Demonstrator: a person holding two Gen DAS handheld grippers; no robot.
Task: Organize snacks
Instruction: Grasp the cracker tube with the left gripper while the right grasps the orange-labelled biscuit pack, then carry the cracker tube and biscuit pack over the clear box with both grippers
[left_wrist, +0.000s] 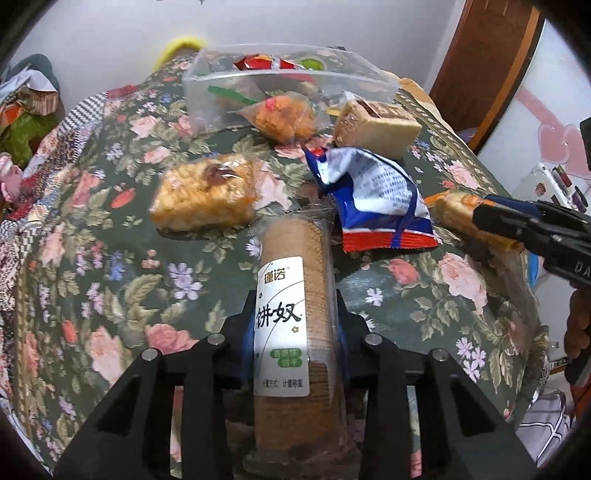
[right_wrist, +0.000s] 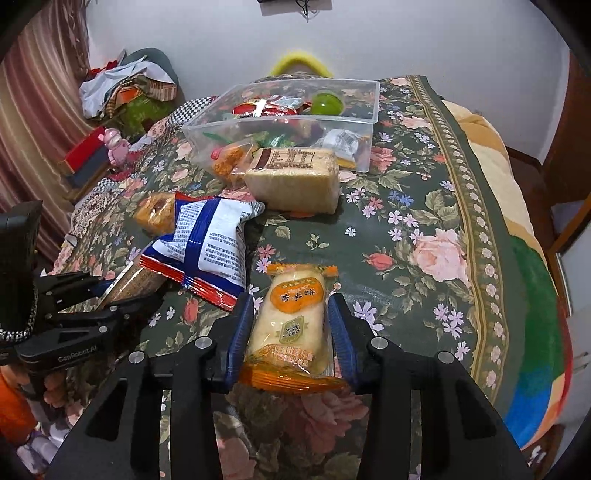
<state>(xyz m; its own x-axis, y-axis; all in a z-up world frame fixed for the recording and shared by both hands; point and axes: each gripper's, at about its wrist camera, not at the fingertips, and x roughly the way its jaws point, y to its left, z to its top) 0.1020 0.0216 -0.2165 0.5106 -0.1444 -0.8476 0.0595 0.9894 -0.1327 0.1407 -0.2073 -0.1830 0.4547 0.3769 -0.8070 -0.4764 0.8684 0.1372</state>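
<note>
My left gripper (left_wrist: 293, 306) is shut on a long clear pack of brown biscuits (left_wrist: 291, 295) with a white label; the pack also shows in the right wrist view (right_wrist: 133, 280). My right gripper (right_wrist: 290, 310) is shut on an orange-edged rice cracker packet (right_wrist: 291, 321), also seen in the left wrist view (left_wrist: 461, 214). A clear plastic box (right_wrist: 373, 107) with several snacks stands at the far side of the floral cloth (right_wrist: 406, 229). Loose on the cloth lie a blue-white bag (right_wrist: 210, 240), a pale cake block (right_wrist: 295, 181), an orange snack (left_wrist: 284, 118) and a yellow pastry pack (left_wrist: 207, 192).
A green ball (right_wrist: 325, 103) lies in the box. Piled clothes and bags (right_wrist: 125, 88) and a pink toy (right_wrist: 116, 146) sit at the left. A striped curtain (right_wrist: 33, 110) hangs at the far left. The cloth's right edge drops over a colourful blanket (right_wrist: 532, 295).
</note>
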